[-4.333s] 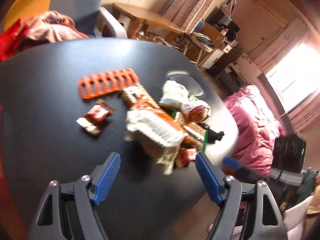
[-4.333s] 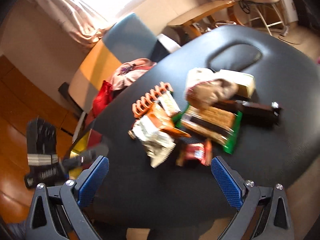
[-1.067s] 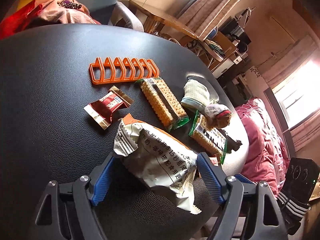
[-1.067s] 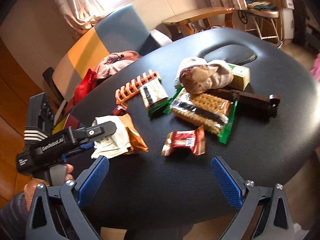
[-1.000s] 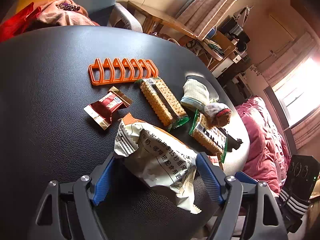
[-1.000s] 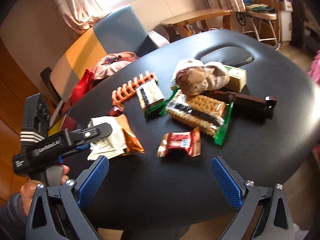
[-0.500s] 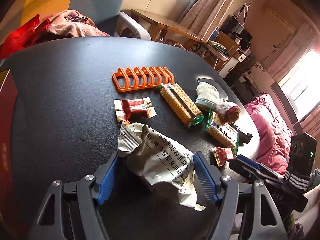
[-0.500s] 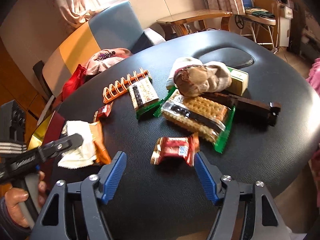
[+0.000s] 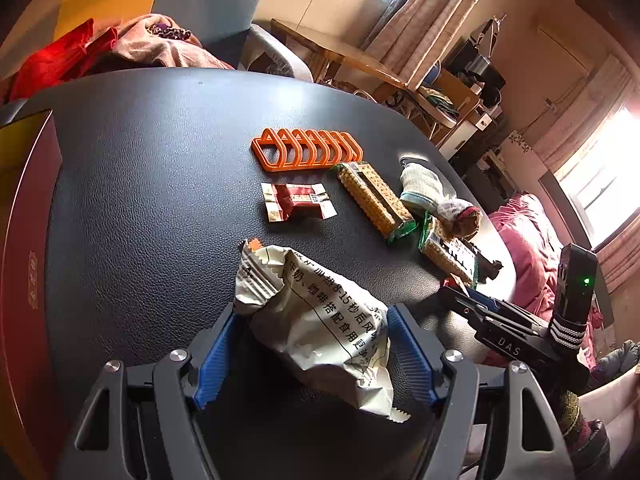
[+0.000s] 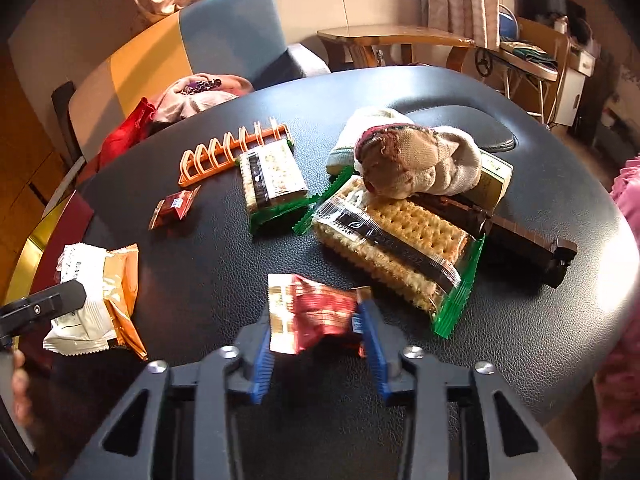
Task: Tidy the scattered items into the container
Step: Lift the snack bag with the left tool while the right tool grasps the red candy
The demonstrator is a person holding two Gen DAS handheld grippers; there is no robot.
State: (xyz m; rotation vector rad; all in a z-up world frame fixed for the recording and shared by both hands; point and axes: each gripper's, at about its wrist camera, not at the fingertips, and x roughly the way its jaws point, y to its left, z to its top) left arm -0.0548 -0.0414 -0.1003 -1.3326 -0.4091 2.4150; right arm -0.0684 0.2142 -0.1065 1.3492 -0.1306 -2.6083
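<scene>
My left gripper (image 9: 310, 344) is shut on a white and orange snack bag (image 9: 320, 316) and holds it just above the black table; the bag also shows in the right wrist view (image 10: 94, 296). My right gripper (image 10: 318, 340) is shut on a red candy wrapper (image 10: 316, 312) at the table's near side. A second red candy wrapper (image 9: 298, 202) lies beyond the bag. A dark red box (image 9: 24, 220) sits at the table's left edge.
On the black table (image 9: 160, 160) lie an orange rack (image 9: 306, 150), two cracker packs (image 10: 394, 240) (image 10: 272, 180), socks (image 10: 404, 160), a dark brown bar (image 10: 516, 240) and a small green-and-cream box (image 10: 494, 178). A chair with clothes (image 10: 192, 96) stands behind.
My right gripper has moved in and shut on the red candy wrapper. My left gripper has carried the snack bag left, toward the dark red box.
</scene>
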